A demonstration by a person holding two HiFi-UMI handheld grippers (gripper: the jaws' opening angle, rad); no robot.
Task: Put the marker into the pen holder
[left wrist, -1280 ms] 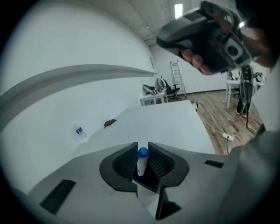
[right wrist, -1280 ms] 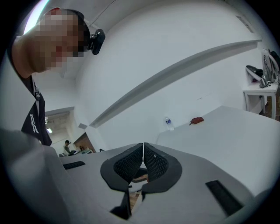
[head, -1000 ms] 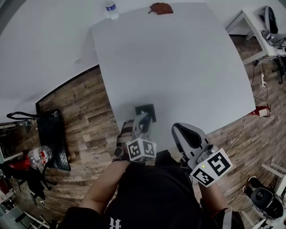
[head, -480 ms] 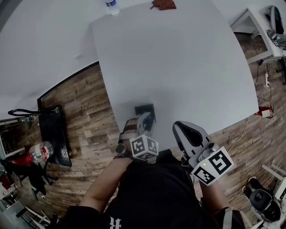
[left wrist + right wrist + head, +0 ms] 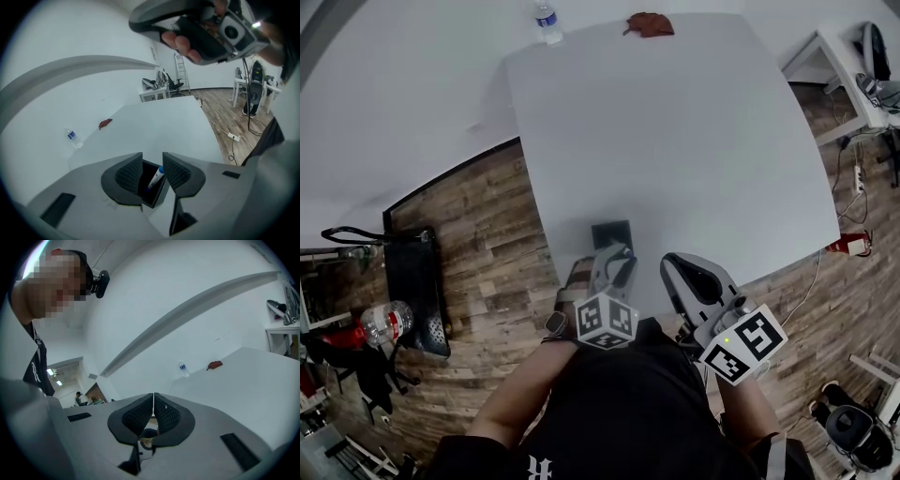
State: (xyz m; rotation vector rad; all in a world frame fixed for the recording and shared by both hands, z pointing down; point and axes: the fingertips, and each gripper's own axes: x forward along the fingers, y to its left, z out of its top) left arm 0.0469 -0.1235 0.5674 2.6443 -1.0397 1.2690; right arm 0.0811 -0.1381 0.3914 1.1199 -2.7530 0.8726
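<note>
A black square pen holder [image 5: 610,233] stands near the front edge of the white table [image 5: 675,141]. In the left gripper view a marker [image 5: 156,177] with a blue cap leans inside the holder [image 5: 158,197]. My left gripper [image 5: 152,158] hovers just above the holder, and its jaws are opening. The pads stand apart on either side and touch neither marker nor holder. In the head view the left gripper [image 5: 615,262] sits just on the near side of the holder. My right gripper [image 5: 153,401] is shut and holds nothing, raised off the table at the right [image 5: 680,272].
A water bottle [image 5: 548,21] and a reddish-brown object [image 5: 651,23] lie at the table's far edge. On the wooden floor to the left sit a black bag [image 5: 412,281] and another bottle [image 5: 384,323]. White furniture [image 5: 834,52] stands at the far right.
The left gripper has drawn back slightly from the pen holder toward the person. The right gripper has hardly moved.
</note>
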